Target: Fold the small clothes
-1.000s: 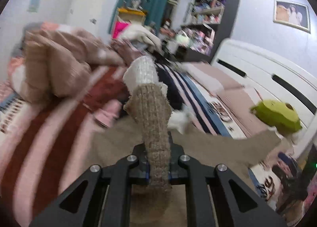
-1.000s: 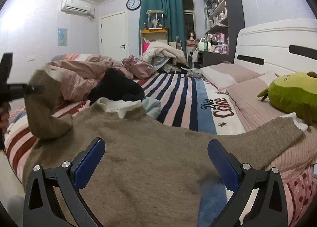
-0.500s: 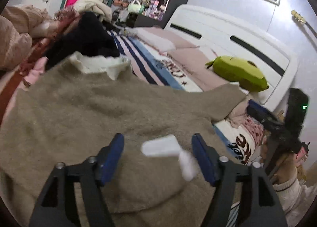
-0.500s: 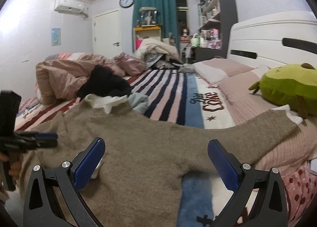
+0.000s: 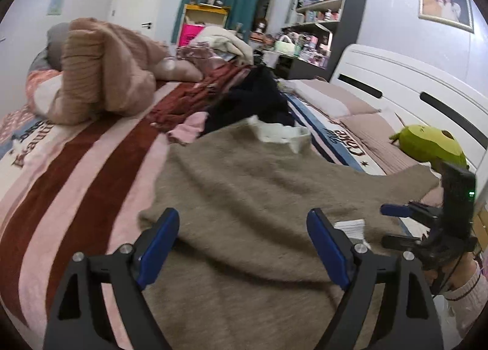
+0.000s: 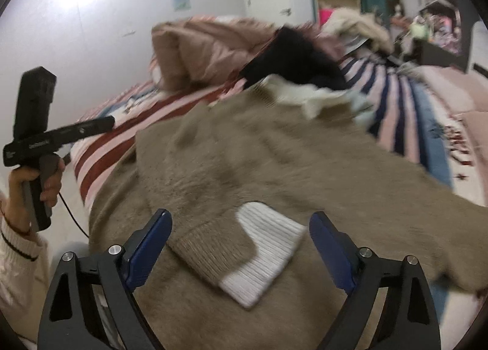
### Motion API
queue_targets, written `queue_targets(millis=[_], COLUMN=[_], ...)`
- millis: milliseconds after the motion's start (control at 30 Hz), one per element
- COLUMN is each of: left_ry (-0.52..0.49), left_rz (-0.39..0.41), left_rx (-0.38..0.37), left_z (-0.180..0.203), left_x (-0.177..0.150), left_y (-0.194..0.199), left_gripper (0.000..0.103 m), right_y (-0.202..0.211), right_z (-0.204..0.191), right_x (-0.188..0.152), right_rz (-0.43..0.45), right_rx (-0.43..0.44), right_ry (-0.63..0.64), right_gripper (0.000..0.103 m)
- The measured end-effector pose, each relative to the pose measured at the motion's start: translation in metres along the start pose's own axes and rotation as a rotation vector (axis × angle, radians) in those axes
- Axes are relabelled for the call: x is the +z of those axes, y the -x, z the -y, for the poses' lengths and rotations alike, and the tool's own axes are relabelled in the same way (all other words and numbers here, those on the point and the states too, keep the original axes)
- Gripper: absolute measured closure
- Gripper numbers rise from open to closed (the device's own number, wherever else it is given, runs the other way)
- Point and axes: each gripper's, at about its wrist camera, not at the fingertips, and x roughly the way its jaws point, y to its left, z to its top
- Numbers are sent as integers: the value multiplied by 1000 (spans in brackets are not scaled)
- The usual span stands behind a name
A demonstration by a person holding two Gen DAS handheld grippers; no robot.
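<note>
In the left wrist view, the left gripper (image 5: 242,246) is released, its blue pads wide apart above the fuzzy tan sweater (image 5: 259,191), which lies flat over the striped blanket (image 5: 76,173) in the frame's centre. In the right wrist view, the right gripper (image 6: 241,246) is also released, and the ribbed white cuff (image 6: 265,252) of the folded sleeve lies between its fingers, untouched.

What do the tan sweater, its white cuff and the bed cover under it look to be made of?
Tan sweater: soft, fuzzy knit, likely wool or acrylic; its surface shows a brushed nap. White cuff: ribbed knit, with fine parallel ridges. Bed cover: matte printed fabric, striped and lettered; perhaps plush fleece, but the weave is not resolved.
</note>
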Motion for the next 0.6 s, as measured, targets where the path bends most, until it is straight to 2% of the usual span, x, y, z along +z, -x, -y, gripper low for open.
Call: queue_targets(millis=[33,133,267,400,467,600], left_ry=[6,16,33,45,43,41], left_rz=[2,9,11,14,16,14], left_rx=[3,11,14,-8,-9,-28], left_z=[-5,-14,-23,-21,-17,-13], left_x=[-4,-9,-13,-14,-14,-14], left_y=[2,6,5,3,3,3], left_gripper=[20,20,19,19,18,16], right_y=[-9,-22,-15,-11,-11,-21], right_z=[2,9,13,20,26,30], right_x=[2,0,-17,-36,-43,-42], right_rz=[-21,-61,-91,-116,-120,-115], right_rx=[-11,-13,26,-28,-39,2], right_ry=[-10,-52,-128,-212,-248,-270], right_gripper=[15,44,62,60,43,42])
